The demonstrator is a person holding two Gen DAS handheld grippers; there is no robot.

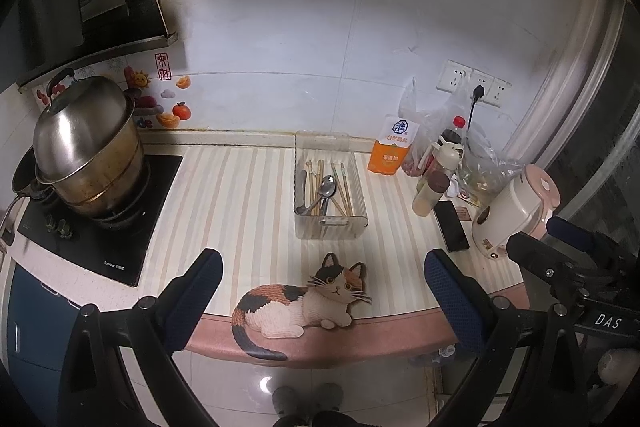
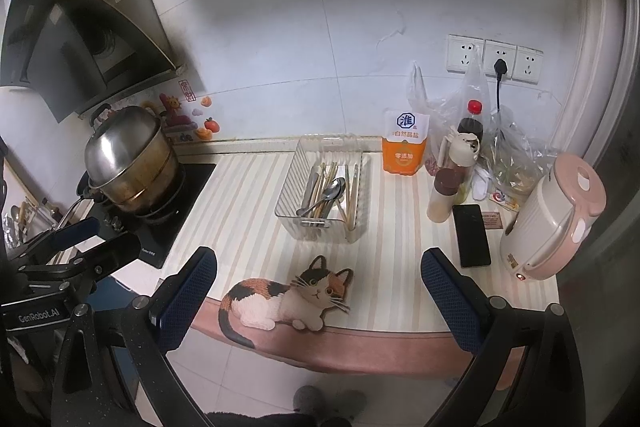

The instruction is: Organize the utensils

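A clear plastic organizer tray (image 1: pixel 332 227) (image 2: pixel 296 223) stands on the striped counter mat. In it lie wooden chopsticks (image 1: pixel 318 183) (image 2: pixel 352 195), metal spoons (image 1: pixel 328 187) (image 2: pixel 335 190) and a knife (image 1: pixel 301 187), all mixed together. My left gripper (image 1: pixel 324 291) is open and empty, held at the counter's front edge, short of the tray. My right gripper (image 2: pixel 318 287) is open and empty, also at the front edge. Each gripper shows at the side of the other's view.
A cat-shaped mat (image 1: pixel 300 303) (image 2: pixel 288 301) lies at the front edge. A steel pot (image 1: pixel 86 147) (image 2: pixel 130 159) sits on the stove at left. At right stand a salt bag (image 1: pixel 390 151), bottles (image 2: pixel 442 195), a phone (image 2: pixel 472 235), plastic bags and a pink kettle (image 2: pixel 556 219).
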